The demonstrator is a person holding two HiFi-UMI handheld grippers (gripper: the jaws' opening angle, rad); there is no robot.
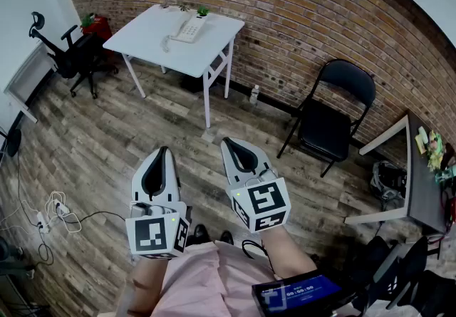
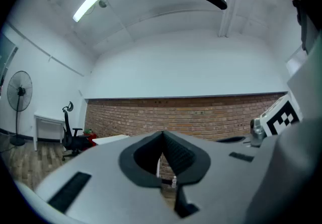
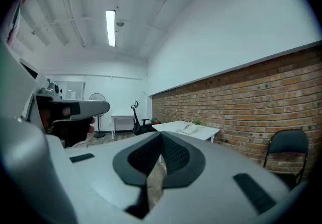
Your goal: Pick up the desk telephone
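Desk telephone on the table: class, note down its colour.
White; the desk telephone lies on a white table, clearest in the head view.

The person holds both grippers out ahead of the body, side by side and a little apart, their tips angled slightly toward each other. The left gripper [image 1: 163,151] has its jaws closed. In the left gripper view the two dark pads [image 2: 178,155] meet at the tip, with nothing between them. The right gripper [image 1: 229,142] sits a little farther forward. Its jaws are likewise pressed together and empty, with the pads touching at the front in the right gripper view. Each gripper's marker cube faces up toward the head camera. Behind the cubes the left forearm [image 1: 142,286] and right forearm [image 1: 291,255] are bare and run back toward the torso.
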